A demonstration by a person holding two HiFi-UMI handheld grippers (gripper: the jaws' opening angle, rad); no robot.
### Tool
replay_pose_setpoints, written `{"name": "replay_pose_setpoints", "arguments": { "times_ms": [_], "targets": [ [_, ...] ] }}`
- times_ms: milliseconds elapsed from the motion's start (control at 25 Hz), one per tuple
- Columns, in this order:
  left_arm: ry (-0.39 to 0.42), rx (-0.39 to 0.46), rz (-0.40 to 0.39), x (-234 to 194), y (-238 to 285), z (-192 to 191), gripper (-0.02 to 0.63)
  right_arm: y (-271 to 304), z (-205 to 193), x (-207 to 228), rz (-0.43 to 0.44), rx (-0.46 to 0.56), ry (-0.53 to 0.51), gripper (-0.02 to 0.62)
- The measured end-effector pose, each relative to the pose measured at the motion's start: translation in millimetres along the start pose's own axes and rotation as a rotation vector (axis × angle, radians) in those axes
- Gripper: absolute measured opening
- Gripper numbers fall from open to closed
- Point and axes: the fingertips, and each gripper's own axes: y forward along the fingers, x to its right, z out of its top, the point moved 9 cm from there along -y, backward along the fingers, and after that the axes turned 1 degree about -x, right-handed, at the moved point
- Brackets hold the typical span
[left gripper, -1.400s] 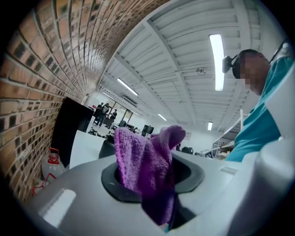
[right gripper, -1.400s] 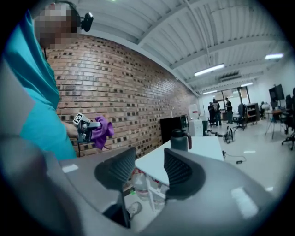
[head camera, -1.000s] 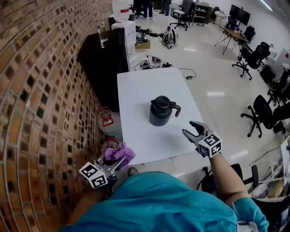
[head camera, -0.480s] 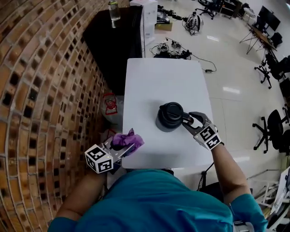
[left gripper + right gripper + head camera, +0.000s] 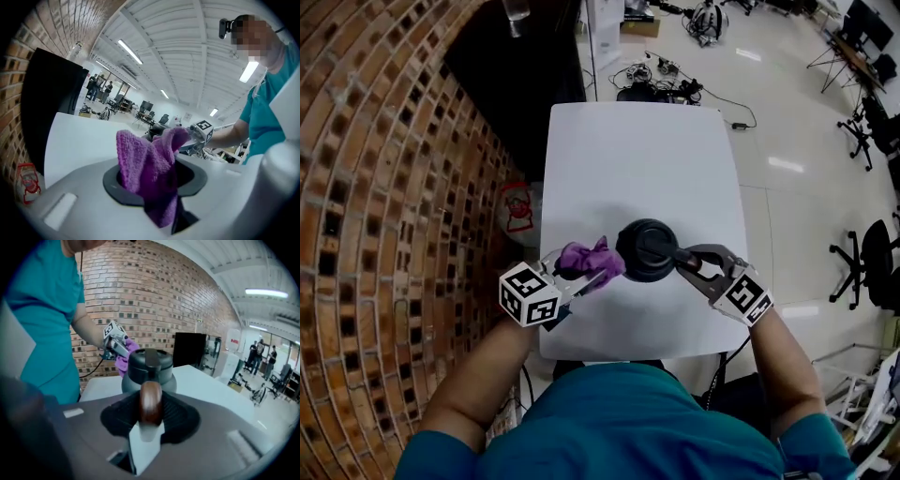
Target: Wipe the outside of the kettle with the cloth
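Two tools at work: left hand-held gripper (image 5: pixel 579 275) pinches purple cloth (image 5: pixel 592 255) just left of the upright kettle (image 5: pixel 647 248), right hand-held gripper (image 5: pixel 692 262), jaws just closing, clamps its handle (image 5: pixel 151 404) opposite; bench (image 5: pixel 637 150) beyond.

White table (image 5: pixel 637 159) beside brick wall (image 5: pixel 384 187) on its left, black cabinet (image 5: pixel 525 66) past its far end, glossy pale floor (image 5: pixel 797 216) to its right, office chairs (image 5: pixel 865 264) beyond, strip lights (image 5: pixel 130 51) overhead.
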Motion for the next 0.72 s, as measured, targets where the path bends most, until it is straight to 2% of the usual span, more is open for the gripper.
{"name": "replay_pose_setpoints", "arguments": {
  "times_ms": [120, 240, 400, 560, 720],
  "targets": [
    [0.009, -0.042, -0.071, -10, 16, 1, 0.149, -1, 4, 13, 0.097, -0.012, -0.061, 0.103],
    [0.074, -0.079, -0.128, -18, 25, 3, 0.149, 3, 10, 26, 0.184, -0.054, -0.133, 0.100],
    [0.153, -0.123, -0.160, -40, 33, 9, 0.150, 8, 16, 37, 0.244, -0.096, -0.177, 0.098],
    [0.211, -0.257, -0.101, -64, 52, -8, 0.147, 7, 14, 37, 0.261, -0.105, -0.178, 0.098],
    [0.255, -0.327, -0.044, -79, 71, -20, 0.139, 8, 13, 37, 0.264, -0.097, -0.167, 0.097]
  ]
}}
